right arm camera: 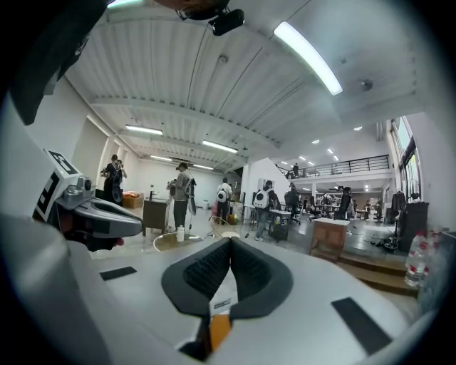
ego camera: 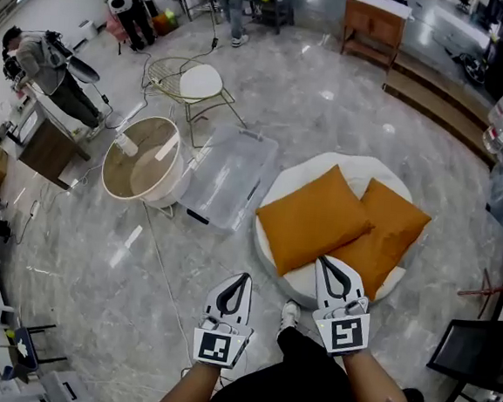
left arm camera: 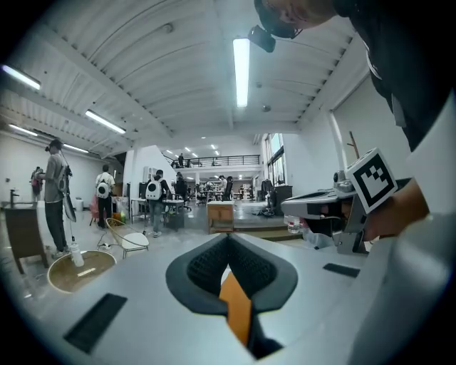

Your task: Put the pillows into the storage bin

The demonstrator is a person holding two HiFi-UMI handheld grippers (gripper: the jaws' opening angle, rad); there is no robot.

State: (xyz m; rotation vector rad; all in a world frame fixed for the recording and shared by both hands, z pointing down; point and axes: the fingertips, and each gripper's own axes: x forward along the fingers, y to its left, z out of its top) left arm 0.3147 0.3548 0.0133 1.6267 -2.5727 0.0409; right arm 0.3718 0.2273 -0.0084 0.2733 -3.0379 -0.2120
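Two orange pillows lie on a round white cushion [ego camera: 295,283] on the floor: a larger one [ego camera: 313,217] on the left, overlapping a second [ego camera: 387,229] on the right. The clear plastic storage bin [ego camera: 229,175] stands to their left. My left gripper [ego camera: 246,277] is shut and empty, above the floor just short of the cushion's near edge. My right gripper [ego camera: 322,261] is also shut and empty, its tip over the near edge of the pillows. In the left gripper view a strip of orange pillow [left arm camera: 236,310] shows below the closed gripper [left arm camera: 228,239]. The right gripper [right arm camera: 230,242] points across the room.
A round white tub with a wooden top [ego camera: 141,162] stands left of the bin. A wire chair with a white seat [ego camera: 198,82] is behind it. A cable [ego camera: 162,271] runs over the marble floor. Several people stand at the far left. A dark chair [ego camera: 475,351] is at my right.
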